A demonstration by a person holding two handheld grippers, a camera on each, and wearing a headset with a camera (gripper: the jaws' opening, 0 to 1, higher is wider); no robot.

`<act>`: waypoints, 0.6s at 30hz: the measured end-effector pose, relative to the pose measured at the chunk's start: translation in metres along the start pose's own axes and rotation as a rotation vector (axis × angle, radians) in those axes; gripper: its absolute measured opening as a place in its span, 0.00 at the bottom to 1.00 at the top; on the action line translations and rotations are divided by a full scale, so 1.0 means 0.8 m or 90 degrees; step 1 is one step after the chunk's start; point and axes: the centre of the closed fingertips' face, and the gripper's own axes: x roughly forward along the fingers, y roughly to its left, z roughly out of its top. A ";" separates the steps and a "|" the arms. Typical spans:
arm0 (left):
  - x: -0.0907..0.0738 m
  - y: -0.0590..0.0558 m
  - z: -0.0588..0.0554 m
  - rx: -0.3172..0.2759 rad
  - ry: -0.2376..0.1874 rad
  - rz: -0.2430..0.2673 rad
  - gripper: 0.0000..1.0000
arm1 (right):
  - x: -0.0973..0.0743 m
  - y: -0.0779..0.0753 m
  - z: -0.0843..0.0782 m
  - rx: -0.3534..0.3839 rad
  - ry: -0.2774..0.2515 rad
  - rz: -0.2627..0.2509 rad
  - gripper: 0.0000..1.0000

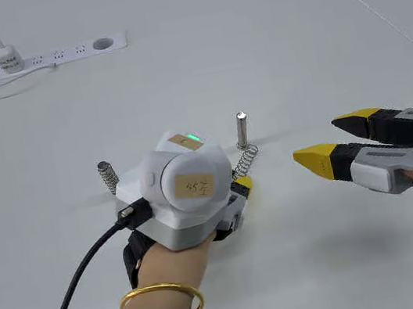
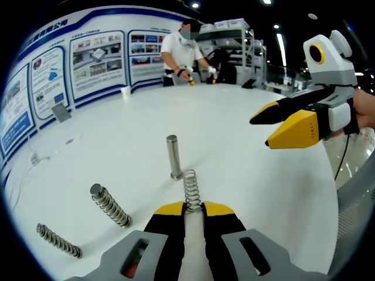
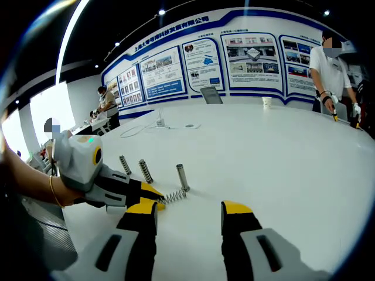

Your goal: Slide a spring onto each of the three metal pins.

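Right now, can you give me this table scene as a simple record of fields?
Left gripper: shut on a spring
Spring: free end beside the bare pin's base
Bare pin: upright, nothing on it
Other springs: two, standing left of it
Right gripper: open, holding nothing
Power strip: far side of table

Left gripper [image 2: 193, 206]: fingers pinched on a spring [image 2: 191, 186], held low. Right gripper [image 3: 188, 206]: fingers apart, hovering well off the left fingers, pointing toward them.
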 end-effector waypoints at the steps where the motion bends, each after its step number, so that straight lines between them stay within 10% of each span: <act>1: 0.000 0.000 0.000 -0.001 -0.001 0.000 0.11 | 0.000 0.000 0.000 0.001 0.000 0.000 0.45; 18: -0.030 -0.005 0.034 0.046 -0.069 0.000 0.10 | 0.003 0.012 0.019 0.023 -0.028 0.018 0.44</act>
